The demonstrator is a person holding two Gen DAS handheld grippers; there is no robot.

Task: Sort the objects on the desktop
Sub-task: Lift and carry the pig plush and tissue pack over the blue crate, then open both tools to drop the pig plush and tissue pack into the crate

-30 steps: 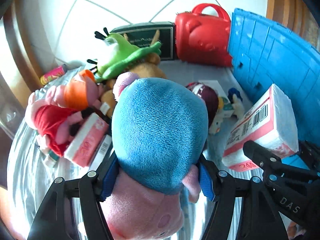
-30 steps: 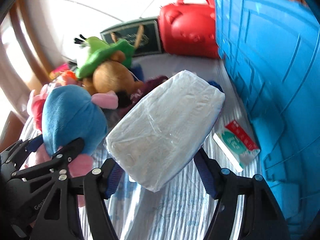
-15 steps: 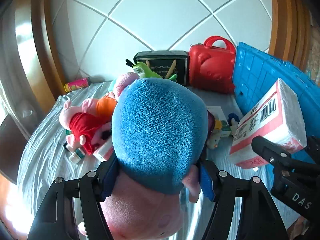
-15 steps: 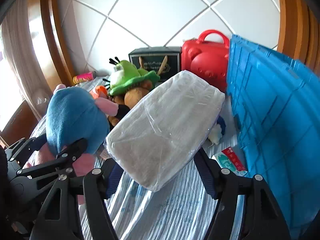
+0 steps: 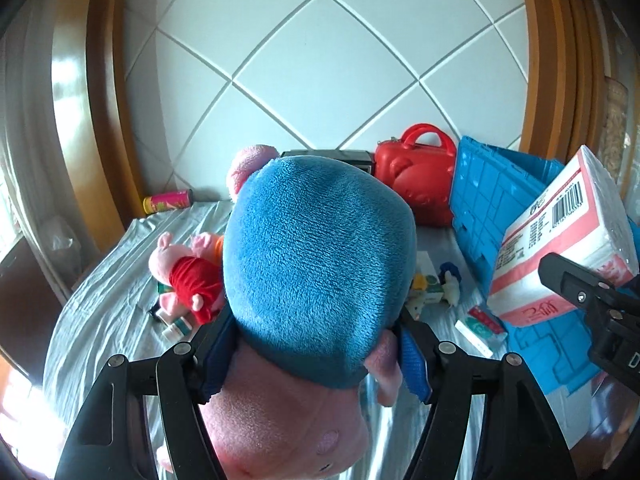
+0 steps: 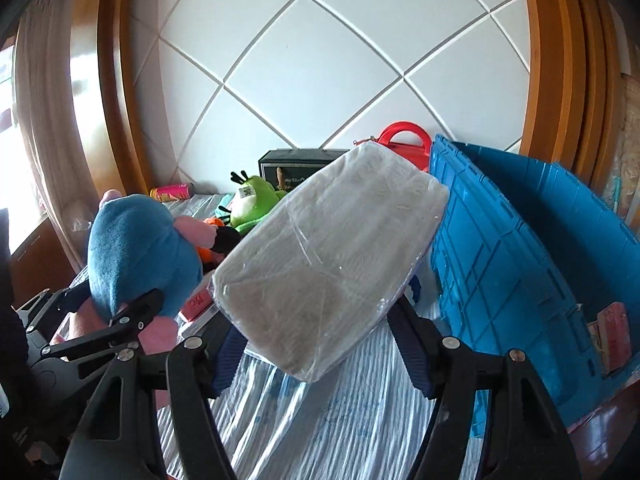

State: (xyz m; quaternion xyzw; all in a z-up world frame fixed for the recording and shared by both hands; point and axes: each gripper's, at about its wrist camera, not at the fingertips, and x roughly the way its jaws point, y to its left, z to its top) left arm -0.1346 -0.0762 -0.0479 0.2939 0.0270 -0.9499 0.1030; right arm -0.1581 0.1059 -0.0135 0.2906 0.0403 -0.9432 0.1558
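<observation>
My left gripper (image 5: 316, 354) is shut on a blue and pink plush pig (image 5: 316, 264) and holds it high above the table; the pig also shows in the right wrist view (image 6: 136, 256). My right gripper (image 6: 316, 344) is shut on a plastic-wrapped tissue pack (image 6: 332, 264), lifted beside the blue crate (image 6: 520, 264). The pack also shows in the left wrist view (image 5: 560, 236), above the crate (image 5: 492, 200).
On the grey cloth lie a pink pig in red (image 5: 188, 276), small packets (image 5: 480, 328) and little toys (image 5: 448, 284). At the back stand a red case (image 5: 416, 184), a black box (image 6: 296, 168), a green plush (image 6: 256, 200) and a pink can (image 5: 168, 202).
Both grippers have risen and pulled back with their loads, so the table objects now look lower and smaller. The crate's open inside has come into the right wrist view.
</observation>
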